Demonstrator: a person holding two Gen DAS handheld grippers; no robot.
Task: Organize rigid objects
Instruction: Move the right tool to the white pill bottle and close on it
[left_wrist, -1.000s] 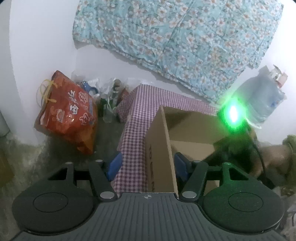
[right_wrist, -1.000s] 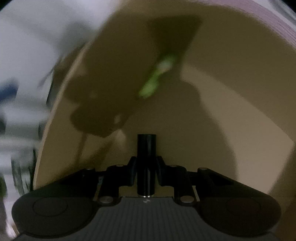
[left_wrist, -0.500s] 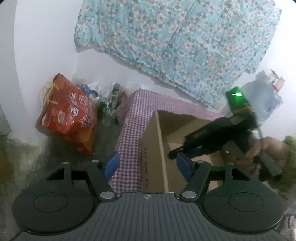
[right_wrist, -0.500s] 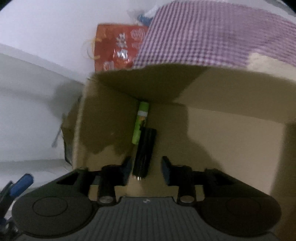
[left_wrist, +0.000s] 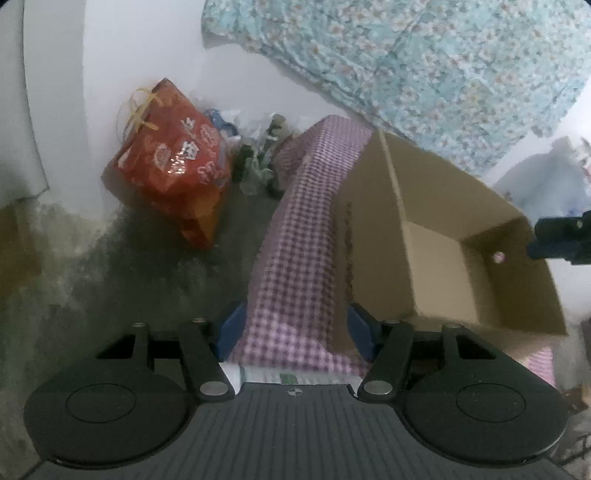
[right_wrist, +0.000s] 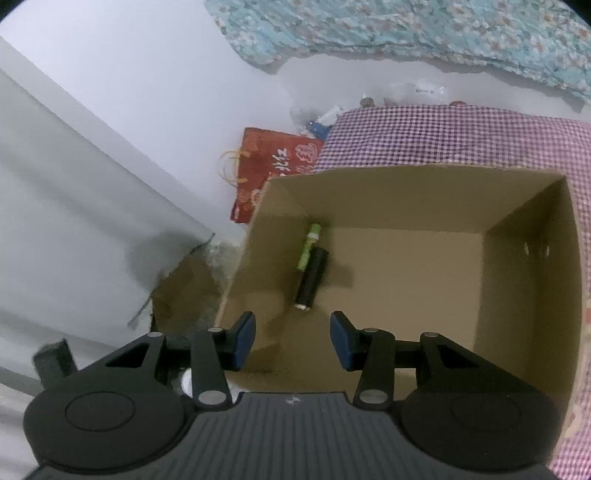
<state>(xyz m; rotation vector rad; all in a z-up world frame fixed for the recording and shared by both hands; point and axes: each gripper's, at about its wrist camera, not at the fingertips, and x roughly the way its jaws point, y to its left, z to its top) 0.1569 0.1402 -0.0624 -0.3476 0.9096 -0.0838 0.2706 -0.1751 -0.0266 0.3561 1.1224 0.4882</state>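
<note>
Now R tongs (right_wrist: 292, 339) open above box (right_wrist: 532, 295) w/ black cylinder (right_wrist: 312, 278).

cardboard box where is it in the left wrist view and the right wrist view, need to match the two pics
Left wrist view: the cardboard box is right of centre on the checked cloth, seen from one side.
Right wrist view: the cardboard box fills centre and right, open, a black cylinder and a green tube on its floor.
Shared landmark: the red bag, beyond the box's left side.

Red bag (left_wrist: 173, 177): white characters, unreadable. Cardboard box (left_wrist: 345, 236): side print blurred.
</note>
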